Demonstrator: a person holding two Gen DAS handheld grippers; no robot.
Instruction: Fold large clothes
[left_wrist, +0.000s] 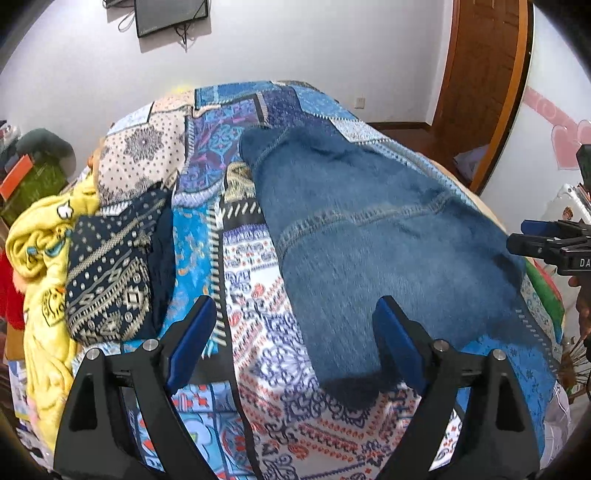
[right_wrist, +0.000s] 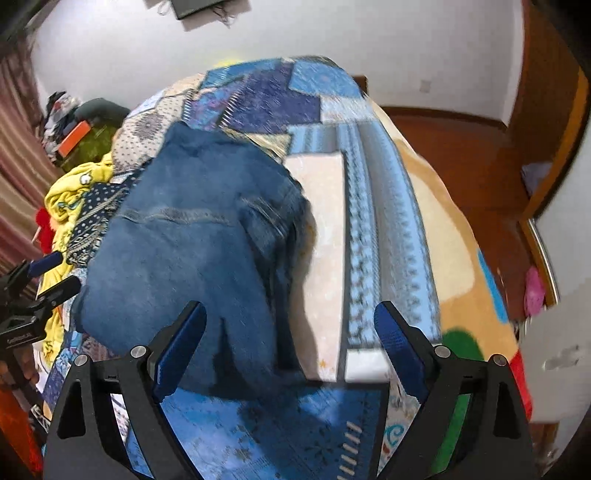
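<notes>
Two grippers hover over the bed (left_wrist: 258, 280), both with jaws spread wide and holding nothing. The denim garment (left_wrist: 369, 229) lies flat on the patchwork bedspread, ahead of the left gripper (left_wrist: 295, 343), its near end just beside the right-hand jaw. It also lies ahead of the right gripper (right_wrist: 291, 347), toward the left-hand jaw.

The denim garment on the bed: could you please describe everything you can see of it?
The denim garment is mid-blue, jeans-like cloth with lighter contrast stitching along curved seams. It lies spread, slightly rumpled, lengthwise on the patchwork bedspread, apparently already folded along one side. Its near hem is darker and looks frayed. The left gripper and right gripper are both open above its near end; neither holds it. Only the bedspread clearly touches it.
</notes>
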